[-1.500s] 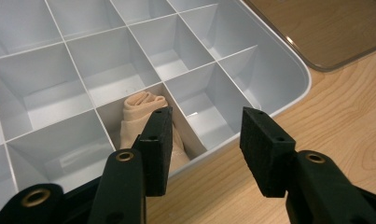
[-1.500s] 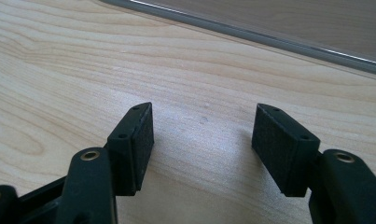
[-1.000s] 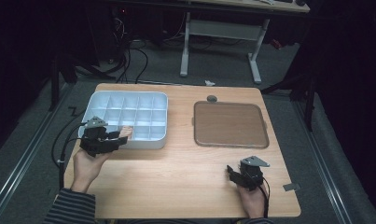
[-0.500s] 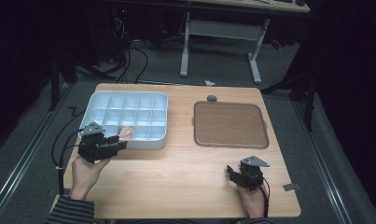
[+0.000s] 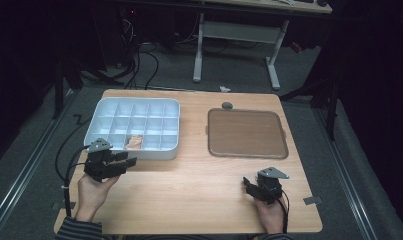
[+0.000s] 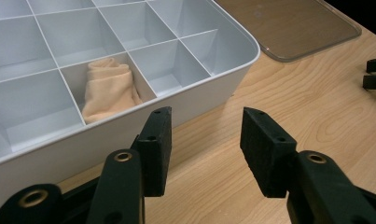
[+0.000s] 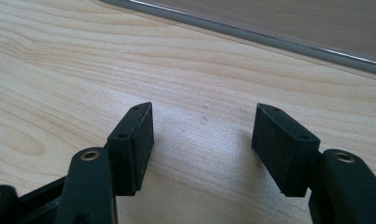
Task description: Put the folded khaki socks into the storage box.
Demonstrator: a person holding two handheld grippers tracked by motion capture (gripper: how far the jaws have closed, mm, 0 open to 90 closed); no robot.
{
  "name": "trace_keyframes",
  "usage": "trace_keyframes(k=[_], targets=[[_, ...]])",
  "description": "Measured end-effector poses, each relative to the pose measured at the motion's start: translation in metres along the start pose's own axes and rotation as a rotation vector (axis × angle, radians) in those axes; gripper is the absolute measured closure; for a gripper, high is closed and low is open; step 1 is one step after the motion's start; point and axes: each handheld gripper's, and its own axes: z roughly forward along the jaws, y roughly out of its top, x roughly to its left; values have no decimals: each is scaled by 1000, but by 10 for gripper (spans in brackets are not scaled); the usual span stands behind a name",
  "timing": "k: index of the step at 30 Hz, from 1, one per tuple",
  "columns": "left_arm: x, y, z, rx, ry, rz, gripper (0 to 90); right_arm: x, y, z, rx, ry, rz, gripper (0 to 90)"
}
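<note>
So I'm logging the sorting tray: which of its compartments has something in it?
The front-row compartment, third from the left, nearest the left tongs. It holds a folded peach cloth; the tray's visible others look bare.

A small peach-coloured cloth (image 6: 108, 88), soft and loosely rolled into a wrinkled bundle, lies in one compartment of the white divided tray (image 6: 232, 70); that compartment sits in the tray's front row, nearest the person, with vacant cells on both sides; the bundle leans against the cell's front wall; the tray rests flat on the wooden table.
</note>
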Motion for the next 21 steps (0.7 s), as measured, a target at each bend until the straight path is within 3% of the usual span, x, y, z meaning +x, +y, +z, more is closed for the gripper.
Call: trace_keyframes(k=[21], targets=[[-10, -15, 13, 18, -34, -18, 529, 0, 0, 0, 0, 1, -1, 388]])
